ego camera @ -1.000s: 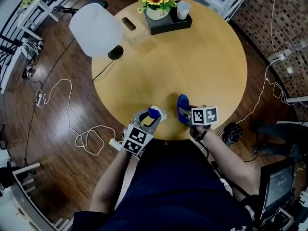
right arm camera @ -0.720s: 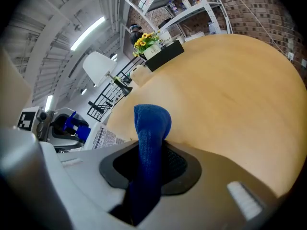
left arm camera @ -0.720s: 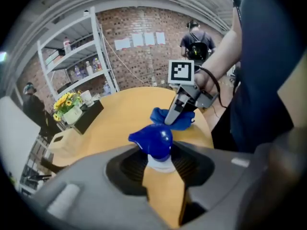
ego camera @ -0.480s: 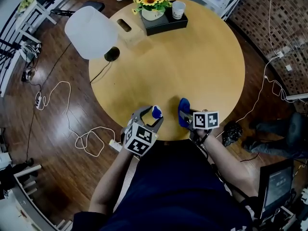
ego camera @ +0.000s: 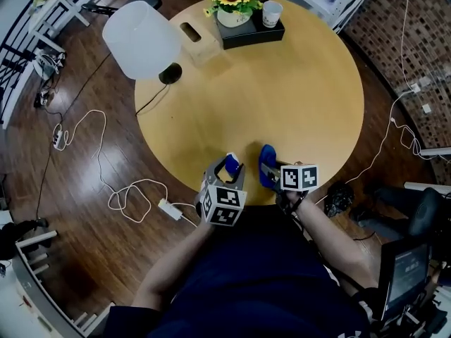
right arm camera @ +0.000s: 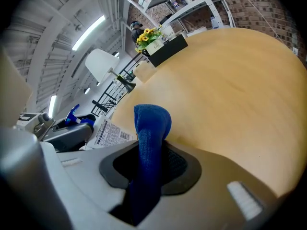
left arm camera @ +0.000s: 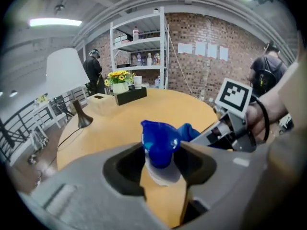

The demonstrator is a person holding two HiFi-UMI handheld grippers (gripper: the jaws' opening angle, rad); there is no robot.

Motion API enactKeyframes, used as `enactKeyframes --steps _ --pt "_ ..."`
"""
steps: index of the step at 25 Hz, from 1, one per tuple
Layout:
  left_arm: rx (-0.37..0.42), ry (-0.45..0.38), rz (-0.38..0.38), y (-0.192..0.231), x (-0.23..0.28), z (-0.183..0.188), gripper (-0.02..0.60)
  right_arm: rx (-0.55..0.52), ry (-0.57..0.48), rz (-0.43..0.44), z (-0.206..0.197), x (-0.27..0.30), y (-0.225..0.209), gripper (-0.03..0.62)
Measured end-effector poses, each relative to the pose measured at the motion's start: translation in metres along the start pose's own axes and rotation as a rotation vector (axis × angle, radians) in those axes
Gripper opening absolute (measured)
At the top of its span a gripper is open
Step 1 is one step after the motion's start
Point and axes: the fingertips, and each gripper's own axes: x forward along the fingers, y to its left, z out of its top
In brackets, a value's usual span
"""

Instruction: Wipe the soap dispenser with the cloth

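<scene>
The soap dispenser, a white bottle with a blue pump head, stands at the near edge of the round wooden table. My left gripper straddles its top. In the left gripper view the blue pump head fills the gap between the pads, and the jaws are closing on it. Just to the right, my right gripper is shut on a blue cloth. The cloth stands up out of the jaws and hangs a little above the tabletop, close beside the dispenser.
At the table's far side are a white lamp, a small wooden box, and a black tray with sunflowers and a cup. Cables lie on the floor to the left. People stand by the distant shelves.
My left gripper swung right and turned, and its jaws went from shut beside the dispenser to straddling the pump head. The right gripper and cloth stayed put.
</scene>
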Motion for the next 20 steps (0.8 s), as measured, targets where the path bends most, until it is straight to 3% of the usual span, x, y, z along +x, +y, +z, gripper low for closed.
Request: enactKeyframes --steps 2,5,8,10,15,17,20 --pt "-0.068 -0.037 -0.004 0.008 -0.005 0.000 0.143 -0.006 0.007 0.005 -0.002 0.003 0.005 0.101" --pt "-0.248 -0.101 -0.030 0.027 -0.022 0.000 0.143 -0.037 -0.001 -0.007 0.001 0.005 0.014 0.101" --pt "-0.404 -0.171 -0.079 0.044 -0.034 -0.006 0.143 -0.178 -0.018 -0.030 0.007 0.013 0.039 0.101" --pt "-0.496 -0.194 -0.102 0.053 -0.040 -0.015 0.143 -0.289 -0.029 0.030 0.006 0.025 0.075 0.101" --pt "-0.744 -0.215 -0.131 0.069 -0.045 -0.047 0.143 -0.478 -0.055 0.270 -0.002 0.040 0.164 0.101" --pt "-0.802 -0.218 -0.135 0.072 -0.048 -0.055 0.143 -0.476 -0.041 0.287 -0.008 0.045 0.167 0.101" --pt "-0.827 -0.210 -0.147 0.071 -0.050 -0.061 0.143 -0.430 -0.033 0.259 -0.009 0.050 0.151 0.101"
